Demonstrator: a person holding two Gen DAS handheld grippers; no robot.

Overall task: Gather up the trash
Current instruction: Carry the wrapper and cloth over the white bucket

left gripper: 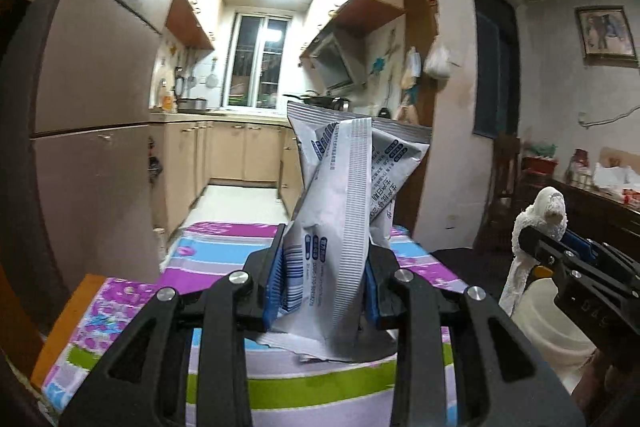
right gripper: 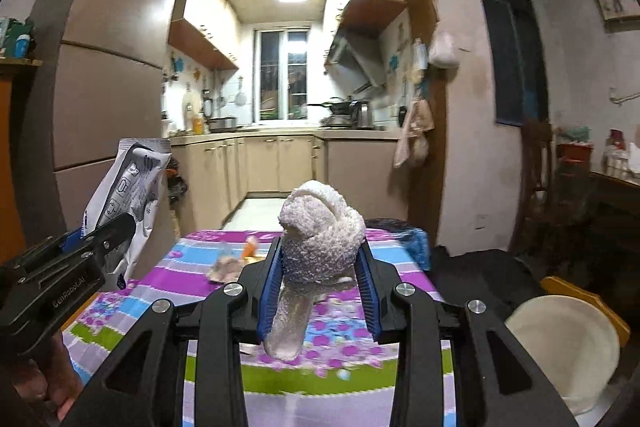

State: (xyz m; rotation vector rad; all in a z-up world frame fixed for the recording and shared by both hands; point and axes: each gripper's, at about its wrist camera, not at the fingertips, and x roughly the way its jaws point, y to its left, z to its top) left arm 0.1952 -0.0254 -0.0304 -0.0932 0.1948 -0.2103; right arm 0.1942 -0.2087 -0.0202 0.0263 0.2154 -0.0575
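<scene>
My left gripper [left gripper: 325,269] is shut on a crumpled silver snack wrapper [left gripper: 340,195] that stands up between its blue pads, above the striped floral tablecloth [left gripper: 224,255]. In the right wrist view the same wrapper [right gripper: 128,195] shows at the left in the left gripper [right gripper: 110,231]. My right gripper [right gripper: 320,267] is shut on a twisted white paper towel wad [right gripper: 322,227], whose tail hangs down below the pads. That wad [left gripper: 538,223] and the right gripper [left gripper: 560,251] appear at the right edge of the left wrist view.
Small scraps [right gripper: 236,259] lie on the far part of the tablecloth [right gripper: 344,347]. A cream round bin [right gripper: 568,347] sits low at the right beside the table, near a dark chair back [right gripper: 480,275]. Beyond the table, a doorway opens into a kitchen [right gripper: 280,147].
</scene>
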